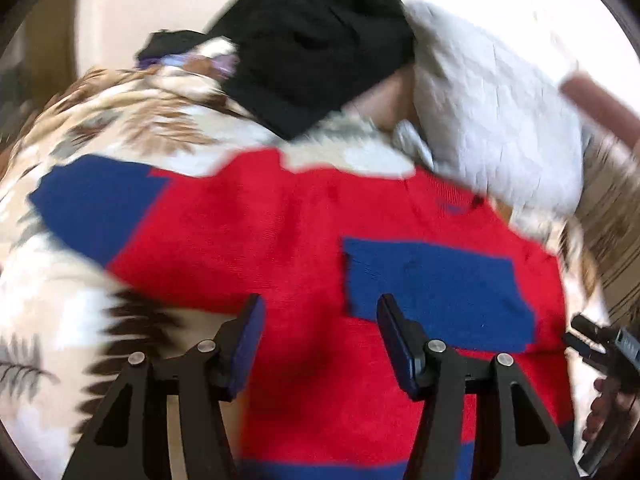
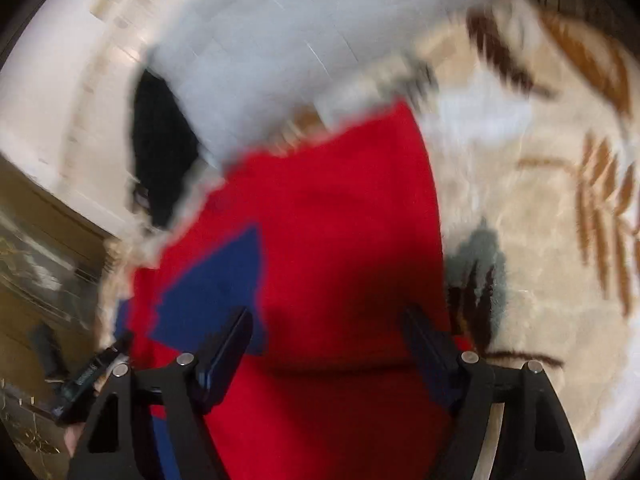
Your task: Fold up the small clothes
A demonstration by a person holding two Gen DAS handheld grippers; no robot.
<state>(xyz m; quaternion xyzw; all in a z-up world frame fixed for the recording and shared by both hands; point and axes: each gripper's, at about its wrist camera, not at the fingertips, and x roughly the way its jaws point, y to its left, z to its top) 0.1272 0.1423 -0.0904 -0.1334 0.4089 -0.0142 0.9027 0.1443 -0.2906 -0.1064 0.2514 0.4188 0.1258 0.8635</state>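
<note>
Hovering over a red-and-blue knit garment, left claw sits released, jaws apart, nothing pinched. Right claw likewise released above the red fabric, nothing between its pads. Garment lies spread flat on a cream blanket with brown leaf print. Black clothing item and pale grey-white one lie on the blanket beyond the garment, touching each other. Right claw's body shows at the left view's right edge. Both views motion-blurred.
</note>
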